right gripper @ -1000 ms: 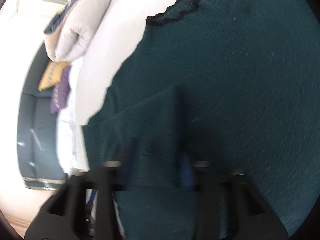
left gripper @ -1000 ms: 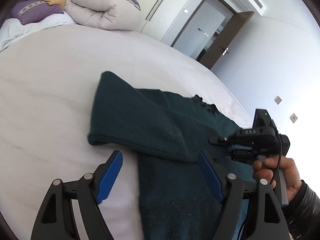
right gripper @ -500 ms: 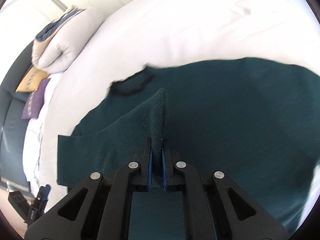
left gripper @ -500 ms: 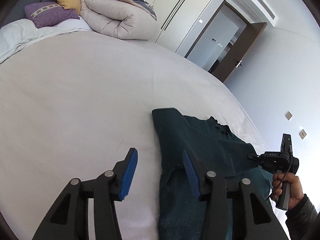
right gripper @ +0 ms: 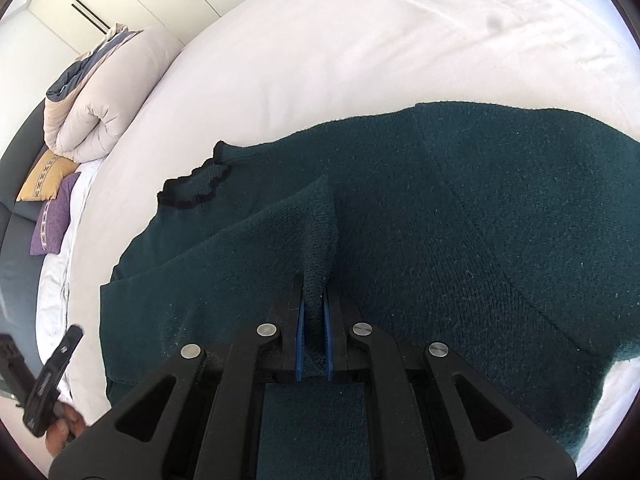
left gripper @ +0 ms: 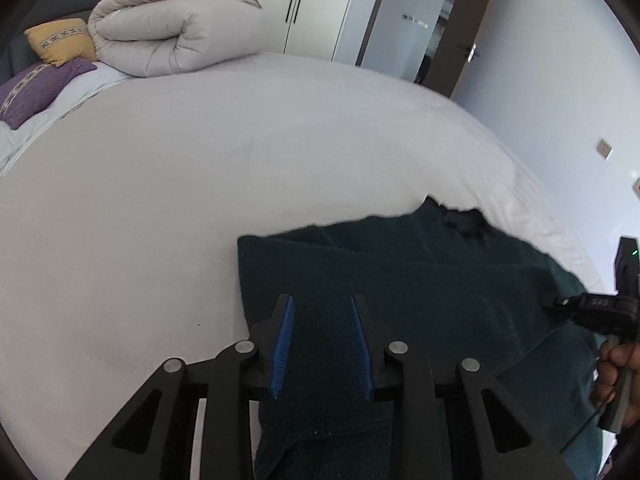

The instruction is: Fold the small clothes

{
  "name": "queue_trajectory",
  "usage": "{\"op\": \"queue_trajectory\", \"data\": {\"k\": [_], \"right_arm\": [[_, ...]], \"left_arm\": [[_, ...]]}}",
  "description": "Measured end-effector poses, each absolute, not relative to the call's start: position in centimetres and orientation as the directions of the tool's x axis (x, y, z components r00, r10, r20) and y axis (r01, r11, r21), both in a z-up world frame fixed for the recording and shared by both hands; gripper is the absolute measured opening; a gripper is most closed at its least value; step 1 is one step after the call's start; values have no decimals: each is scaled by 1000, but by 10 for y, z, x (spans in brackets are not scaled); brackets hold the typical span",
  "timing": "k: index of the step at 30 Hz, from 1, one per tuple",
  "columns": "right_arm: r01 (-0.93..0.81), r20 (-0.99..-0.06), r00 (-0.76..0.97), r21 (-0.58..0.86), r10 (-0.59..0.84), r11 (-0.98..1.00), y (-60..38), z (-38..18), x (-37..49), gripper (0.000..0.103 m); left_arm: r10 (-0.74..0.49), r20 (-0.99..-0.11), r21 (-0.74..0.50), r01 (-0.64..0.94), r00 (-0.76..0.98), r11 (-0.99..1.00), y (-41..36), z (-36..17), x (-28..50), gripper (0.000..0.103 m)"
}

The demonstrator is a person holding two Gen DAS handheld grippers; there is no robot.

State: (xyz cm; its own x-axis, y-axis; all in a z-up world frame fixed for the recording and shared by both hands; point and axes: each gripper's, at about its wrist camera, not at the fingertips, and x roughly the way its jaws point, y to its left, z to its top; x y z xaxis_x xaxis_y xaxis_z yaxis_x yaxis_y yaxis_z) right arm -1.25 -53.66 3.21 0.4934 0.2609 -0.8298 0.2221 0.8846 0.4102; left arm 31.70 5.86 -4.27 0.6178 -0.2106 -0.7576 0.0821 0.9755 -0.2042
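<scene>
White bedding [left gripper: 200, 200] carried a dark green sweater [right gripper: 480, 220] along its near right side. Right gripper [right gripper: 313, 320] was clamped on a sleeve fold; left gripper's [left gripper: 322, 344] fingers were closing around sweater fabric.

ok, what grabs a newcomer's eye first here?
The dark green sweater spread over the near part of the white bed. Next, the right tool, shut on a pinched ridge of knit mid-sweater. The left tool is closing over the sweater's edge; a rolled duvet sits at the bed's far end.
</scene>
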Motion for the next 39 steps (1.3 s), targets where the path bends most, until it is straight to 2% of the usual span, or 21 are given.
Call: {"op": "queue_trajectory", "data": {"k": [2,4,14,20,22,23,24,25,27,30,33,39], "right_arm": [[213,-828,495,412,266,886,-539,36,-17,7],[220,-833,481,416,273,882,-543,30,-16,7],[258,-796,505,508,334,822,-559,10,-20,6],[270,-730,536,625,424,733,-579,10,-39,10],[296,-702,574,658,421,693,-596,17,-62,21],[300,-680,613,672,403,677,-609,23,-81,34],[306,-651,656,691,381,654,-625,28,-103,56],[321,-628,692,711,358,626,-643,31,-123,63],[363,-579,759,757,299,544,-686,31,-170,65],[450,-562,806,784,183,427,-750,22,-233,65],[445,-495,862,842,107,305,-804,16,-284,63],[466,-464,884,869,-54,164,-855,16,-304,62]], "left_arm": [[-171,-804,-160,69,569,985,53,-68,327,30],[-183,-778,-172,76,601,982,54,-79,325,30],[-170,-766,-138,100,619,985,53,-84,317,31],[-213,-751,-197,96,624,976,60,-80,316,32],[-247,-739,-236,103,627,966,63,-77,312,42],[-252,-739,-243,102,624,965,64,-74,309,49],[-238,-745,-231,94,624,969,62,-70,305,56],[-224,-749,-217,88,624,972,59,-67,301,59],[-207,-755,-205,76,623,976,53,-60,293,70],[-265,-747,-275,80,610,958,42,-48,282,70],[-299,-744,-306,93,597,947,24,-37,277,70],[-383,-748,-379,124,543,917,-19,-25,267,70]]}}
